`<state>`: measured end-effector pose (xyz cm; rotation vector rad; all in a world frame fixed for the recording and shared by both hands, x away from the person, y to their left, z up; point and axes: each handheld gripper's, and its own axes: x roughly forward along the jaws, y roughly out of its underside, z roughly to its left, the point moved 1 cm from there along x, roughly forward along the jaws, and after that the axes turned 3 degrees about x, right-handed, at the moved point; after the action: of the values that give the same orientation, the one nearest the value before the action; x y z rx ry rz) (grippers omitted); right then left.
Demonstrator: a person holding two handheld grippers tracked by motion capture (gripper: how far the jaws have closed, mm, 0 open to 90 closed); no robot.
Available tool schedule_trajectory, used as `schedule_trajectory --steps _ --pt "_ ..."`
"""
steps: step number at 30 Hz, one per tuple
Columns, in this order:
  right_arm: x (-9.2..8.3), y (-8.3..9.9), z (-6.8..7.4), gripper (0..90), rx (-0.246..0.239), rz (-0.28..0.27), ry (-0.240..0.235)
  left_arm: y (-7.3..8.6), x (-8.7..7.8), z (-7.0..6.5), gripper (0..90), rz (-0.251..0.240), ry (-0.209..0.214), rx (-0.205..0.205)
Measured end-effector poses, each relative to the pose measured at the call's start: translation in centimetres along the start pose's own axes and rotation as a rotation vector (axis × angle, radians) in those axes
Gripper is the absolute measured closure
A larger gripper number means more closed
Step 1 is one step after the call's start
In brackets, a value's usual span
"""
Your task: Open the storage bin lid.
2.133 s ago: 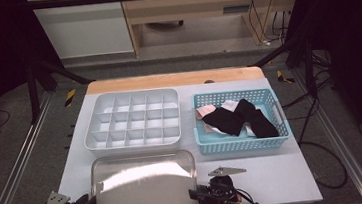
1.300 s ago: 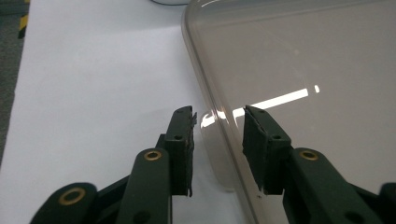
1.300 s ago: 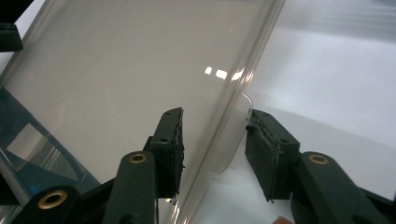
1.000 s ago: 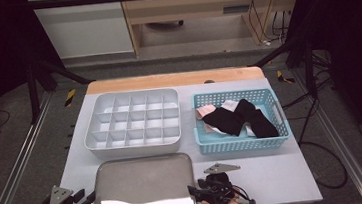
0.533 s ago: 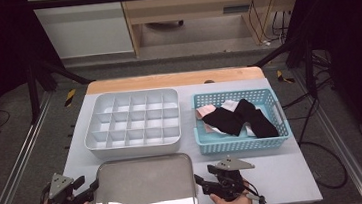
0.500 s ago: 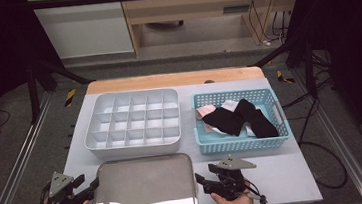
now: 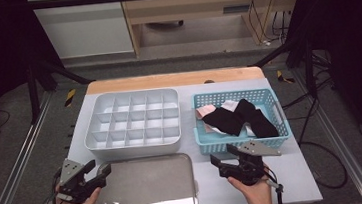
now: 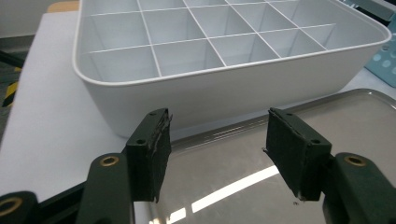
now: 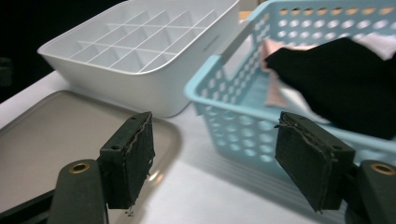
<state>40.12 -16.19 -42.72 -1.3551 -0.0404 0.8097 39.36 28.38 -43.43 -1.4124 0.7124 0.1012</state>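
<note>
One shiny rectangular metal tray (image 7: 147, 185) with rounded corners lies flat at the near edge of the white table (image 7: 307, 180), between the person's two hands, and nothing is on it. The left gripper (image 7: 98, 173) sits just off the tray's left near corner; its two black jaws have just been opening and now stand wide apart with nothing clamped, the tray's rim showing below the gap in the left gripper view. The right gripper (image 7: 220, 161) is just beside the tray's right edge, over bare table; its jaws have likewise just been opening and gape empty, released from the tray. Directly behind the tray stands one white plastic divided organiser box (image 7: 133, 121), a grid of four rows by five columns, twenty compartments, all empty. To the right of it sits one light blue perforated plastic basket (image 7: 275, 108) holding a heap of cloth items: two black pieces (image 7: 243, 118), one pink piece (image 7: 204, 112) and some white fabric (image 7: 229, 105), whose exact number I cannot tell.
</note>
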Motion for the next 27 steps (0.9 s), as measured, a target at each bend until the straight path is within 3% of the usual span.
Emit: schedule_trajectory --steps 8,16,20,27 --pt "-1.2 -2.0 -2.1 27.5 0.0 -0.038 0.036 1.0 0.3 -0.2 38.5 0.01 0.016 0.002" --pt "-1.8 -3.7 -4.8 28.1 0.019 -0.073 0.113 1.4 0.3 -0.1 36.5 0.007 0.021 0.004" --pt "-1.9 -4.7 -5.4 28.5 0.018 -0.084 0.15 1.7 0.7 0.1 35.1 0.03 0.031 0.006" --pt "-1.3 -6.7 -5.9 27.7 0.018 -0.085 0.149 1.9 0.5 0.6 32.3 0.008 0.039 -0.004"
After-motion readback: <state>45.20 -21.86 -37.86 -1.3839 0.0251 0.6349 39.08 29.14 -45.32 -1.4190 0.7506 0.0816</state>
